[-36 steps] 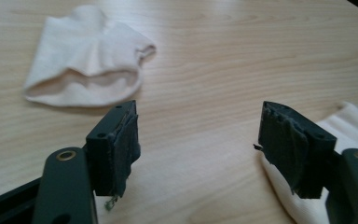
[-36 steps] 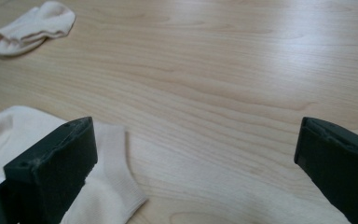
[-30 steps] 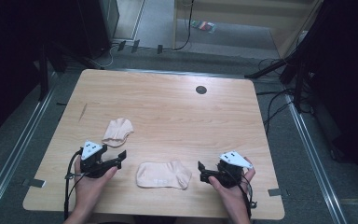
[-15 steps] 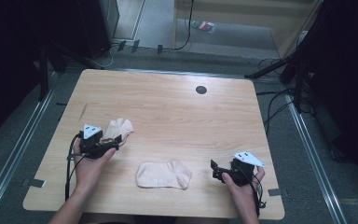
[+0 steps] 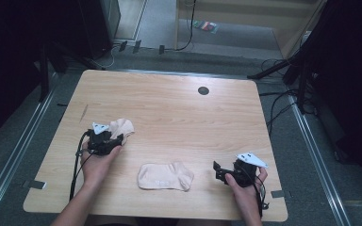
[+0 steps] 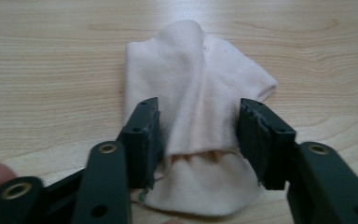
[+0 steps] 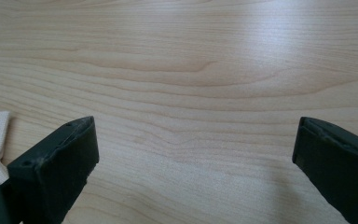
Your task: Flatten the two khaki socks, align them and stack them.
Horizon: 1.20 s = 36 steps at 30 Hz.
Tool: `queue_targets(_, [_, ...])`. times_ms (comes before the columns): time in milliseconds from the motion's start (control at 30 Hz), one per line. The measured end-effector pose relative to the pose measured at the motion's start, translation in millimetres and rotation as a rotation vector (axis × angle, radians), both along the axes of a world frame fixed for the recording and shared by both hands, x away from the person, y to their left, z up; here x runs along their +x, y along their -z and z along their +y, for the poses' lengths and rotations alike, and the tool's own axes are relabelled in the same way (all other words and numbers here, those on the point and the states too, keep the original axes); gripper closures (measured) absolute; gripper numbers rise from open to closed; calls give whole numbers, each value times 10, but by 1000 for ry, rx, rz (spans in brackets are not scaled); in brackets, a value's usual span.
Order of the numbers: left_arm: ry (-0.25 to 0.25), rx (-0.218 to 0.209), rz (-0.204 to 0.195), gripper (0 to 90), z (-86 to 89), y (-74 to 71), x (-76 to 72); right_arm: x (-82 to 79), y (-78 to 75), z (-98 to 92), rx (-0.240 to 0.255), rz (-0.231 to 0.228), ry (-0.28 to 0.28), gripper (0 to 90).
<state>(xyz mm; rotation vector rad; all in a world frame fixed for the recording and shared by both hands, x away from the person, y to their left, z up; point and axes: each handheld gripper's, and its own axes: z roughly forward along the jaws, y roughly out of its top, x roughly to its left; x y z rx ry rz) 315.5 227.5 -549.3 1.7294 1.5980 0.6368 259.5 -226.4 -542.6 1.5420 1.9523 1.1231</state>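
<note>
Fingers of the left gripper (image 6: 196,135), which have just been closing, straddle the near end of a crumpled pink sock (image 6: 200,93) on the desk (image 5: 169,113); its fabric bunches between them, the left pad touching it. Right gripper (image 7: 193,154) fingers stand wide apart over bare wood, beside a flat second sock (image 5: 165,176).

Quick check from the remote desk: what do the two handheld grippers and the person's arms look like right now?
Both are black two-jaw tools. The left gripper and right gripper each carry a pale three-cornered plate on top and trail a black cable. In the gripper views the jaws are blocky, with ridged pads and brass-coloured rivets. The forearms are bare, without sleeves.
</note>
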Motion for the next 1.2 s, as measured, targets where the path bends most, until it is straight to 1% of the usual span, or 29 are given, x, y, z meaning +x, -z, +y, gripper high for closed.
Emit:
queue_targets(33, [-2,0,1,558,3,-1,2,0,1,3,0,2,1,2])
queue_targets(67, [-6,-9,2,604,8,-1,5,-1,2,6,-2,4,1,2])
queue_targets(100, [-10,-32,3,662,17,0,12,-3,1,9,-3,5,1,2])
queue_targets(133, [-13,-51,12,713,33,-6,16,-3,2,12,-5,6,0,3])
queue_targets(200, [-17,-54,11,764,40,-9,20,-3,3,15,-8,6,3,16])
queue_targets(300, [-16,-64,3,806,27,-25,13,-3,2,12,-8,3,4,20])
queue_targets(333, [-17,-71,-3,813,15,-36,8,-2,1,10,-8,1,5,20])
queue_targets(400, [0,-71,-17,820,-25,-77,-6,-3,-1,8,-7,3,6,21])
queue_targets(500, [53,-89,-48,822,-130,-180,-23,-2,-3,8,-6,3,8,22])
queue_targets(533, [63,-95,-57,822,-157,-208,-29,-2,-4,9,-6,3,8,22])
queue_targets(600, [88,-120,-77,822,-237,-287,-46,-4,-7,10,-6,2,9,23])
queue_targets(667, [123,-123,-91,822,-334,-352,-59,-6,-8,10,-7,0,10,27])
queue_targets(733, [153,-119,-97,822,-435,-384,-62,-6,-10,11,-7,-4,9,32])
queue_targets(900, [216,-147,-72,821,-676,-349,-37,-5,-15,23,-11,-3,13,40])
queue_targets(1000, [250,-143,-59,821,-816,-326,-23,-4,-17,20,-11,-5,14,43])
queue_targets(1200, [283,-143,-41,821,-1010,-288,18,-4,-23,25,-6,-8,12,49])
